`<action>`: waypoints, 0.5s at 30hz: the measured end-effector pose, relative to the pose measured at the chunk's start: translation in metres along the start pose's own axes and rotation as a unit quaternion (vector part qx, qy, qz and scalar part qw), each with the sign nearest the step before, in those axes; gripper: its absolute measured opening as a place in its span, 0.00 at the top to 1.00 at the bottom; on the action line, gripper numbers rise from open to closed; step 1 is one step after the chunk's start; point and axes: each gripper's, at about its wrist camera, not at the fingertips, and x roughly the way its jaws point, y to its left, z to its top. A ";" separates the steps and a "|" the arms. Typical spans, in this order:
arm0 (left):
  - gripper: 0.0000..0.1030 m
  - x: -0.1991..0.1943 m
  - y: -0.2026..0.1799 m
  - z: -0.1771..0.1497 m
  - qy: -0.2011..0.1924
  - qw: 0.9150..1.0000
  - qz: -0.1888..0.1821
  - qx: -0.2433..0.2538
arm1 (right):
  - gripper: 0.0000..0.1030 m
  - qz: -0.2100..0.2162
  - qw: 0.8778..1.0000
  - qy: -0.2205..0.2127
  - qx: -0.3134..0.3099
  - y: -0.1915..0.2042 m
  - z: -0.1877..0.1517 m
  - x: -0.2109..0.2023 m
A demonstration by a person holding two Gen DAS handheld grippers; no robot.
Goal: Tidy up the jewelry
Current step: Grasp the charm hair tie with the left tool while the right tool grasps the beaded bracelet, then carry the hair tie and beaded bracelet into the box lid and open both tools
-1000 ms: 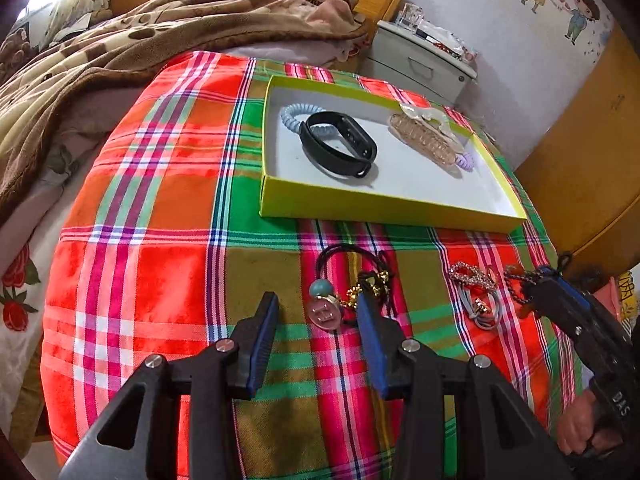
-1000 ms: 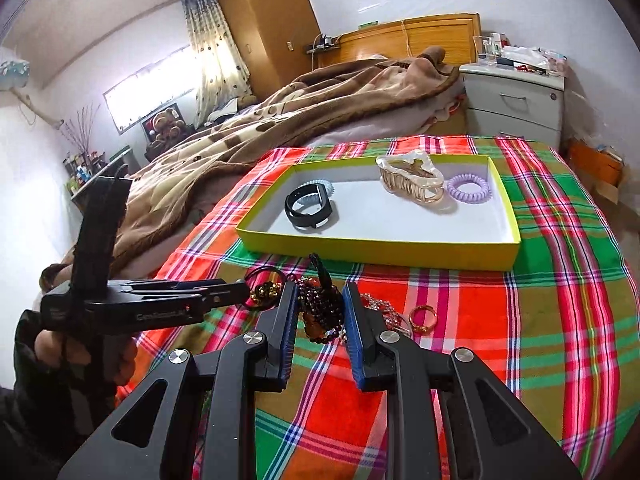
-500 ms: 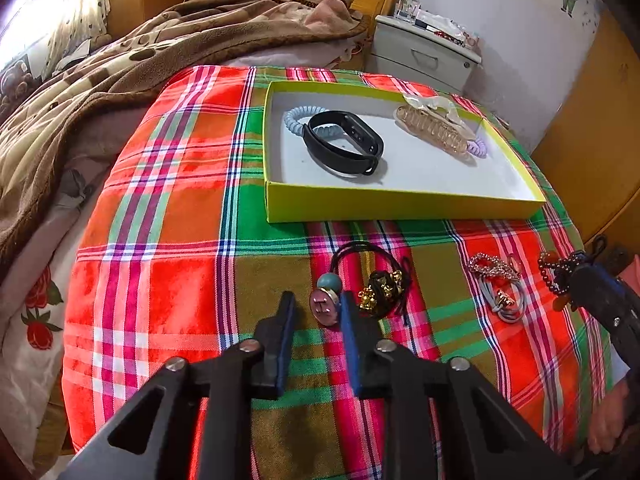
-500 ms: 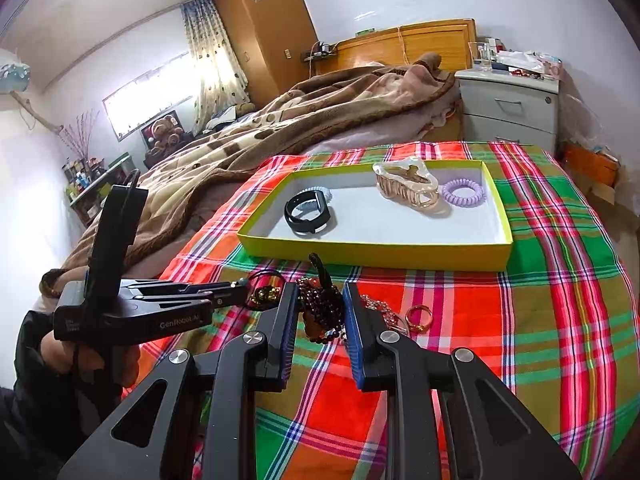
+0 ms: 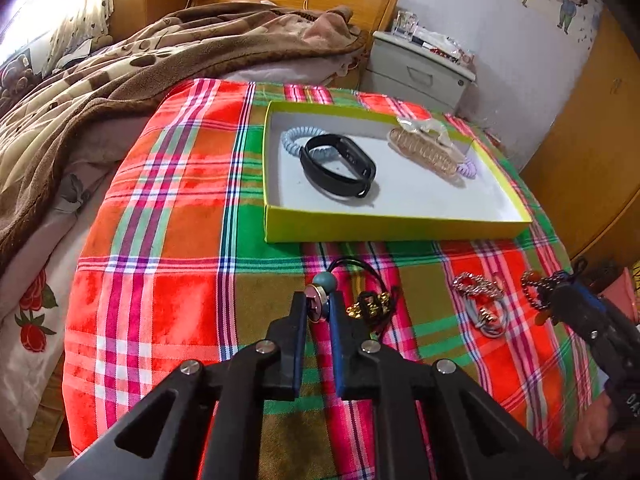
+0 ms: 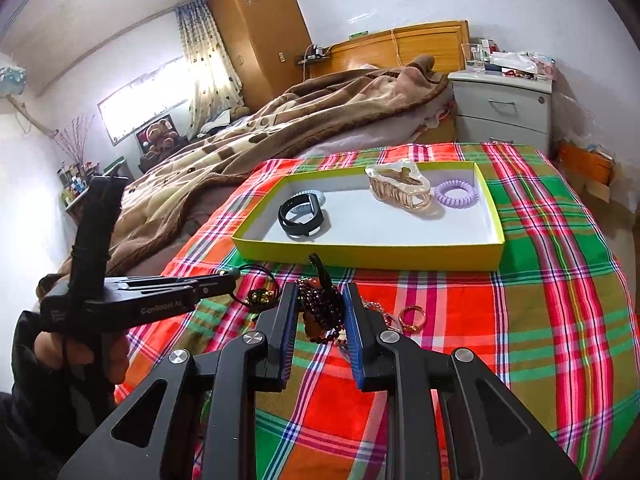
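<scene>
A: What is held, and where?

B: A black cord bracelet [image 5: 360,280] with a teal bead and a round metal charm is gripped by the left gripper [image 5: 318,310] — its jaws are nearly closed on the charm, while the cord trails on the plaid bedspread [image 5: 168,248], just in front of the yellow-green tray [image 5: 392,230]. A dark beaded bracelet [image 6: 322,310] is pinched by the right gripper [image 6: 320,312], jaws narrowed around it.

A: Which step is in hand?

B: Pick-up, it is judged. A lift and a carry over the tray's near wall are called for next — a black band [image 5: 340,164], coil ties and a claw clip [image 5: 424,152] already lie inside.

A: Any writing?

B: "GenRobot.AI" can be read on the left gripper's side in the right wrist view.
</scene>
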 end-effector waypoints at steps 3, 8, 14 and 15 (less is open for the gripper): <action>0.89 -0.003 0.000 0.002 -0.002 1.000 -0.012 -0.006 | 0.77 -0.004 1.000 -0.003 0.003 -0.002 0.001 -0.001; 0.89 -0.012 -0.002 0.006 -0.009 1.000 -0.028 -0.010 | 0.77 -0.010 1.000 -0.011 0.005 -0.003 0.004 -0.006; 0.89 -0.030 -0.007 0.015 -0.034 0.999 -0.040 -0.004 | 0.77 -0.012 1.000 -0.017 0.011 -0.006 0.008 -0.009; 0.89 -0.031 -0.007 0.016 -0.035 0.998 -0.044 -0.005 | 0.77 -0.013 1.000 -0.018 0.011 -0.006 0.008 -0.009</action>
